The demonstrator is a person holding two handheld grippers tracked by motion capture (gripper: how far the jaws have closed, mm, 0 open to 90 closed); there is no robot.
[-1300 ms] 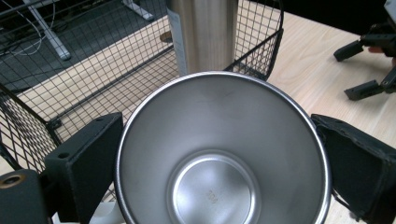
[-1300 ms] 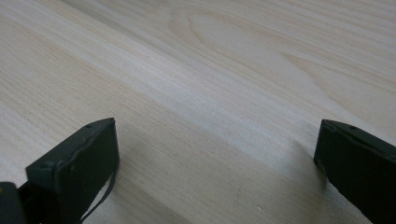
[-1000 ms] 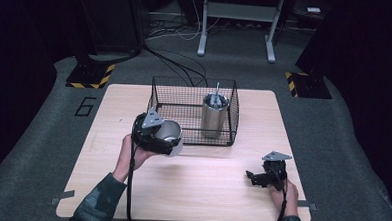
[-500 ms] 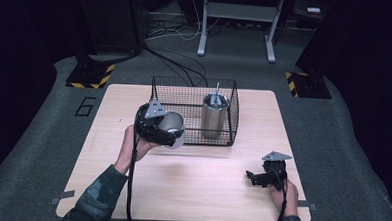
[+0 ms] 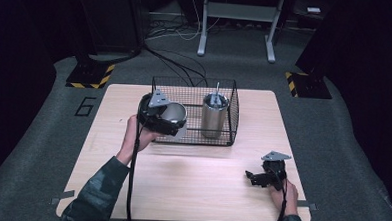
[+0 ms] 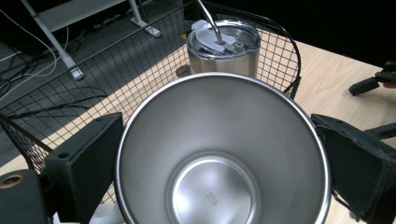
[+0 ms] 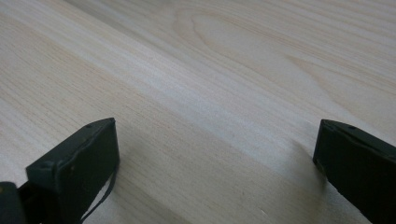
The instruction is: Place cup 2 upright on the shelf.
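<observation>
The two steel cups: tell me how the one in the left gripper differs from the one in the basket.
The held cup is open and empty; the basket cup has a lid with a straw. The held cup is clamped between the left gripper's jaws at the wire basket's left edge; the basket cup stands upright, ungripped. Both are bare brushed steel.

Compared with a second ago, the left gripper and the open steel cup clamped between its fingers are farther from the person and closer to the wire basket. Earlier the cup hung in front of the basket's near left corner. Now it sits up at the basket's left end, over the rim, near the lidded tumbler standing inside. The left forearm reaches farther across the surface toward the basket.
</observation>
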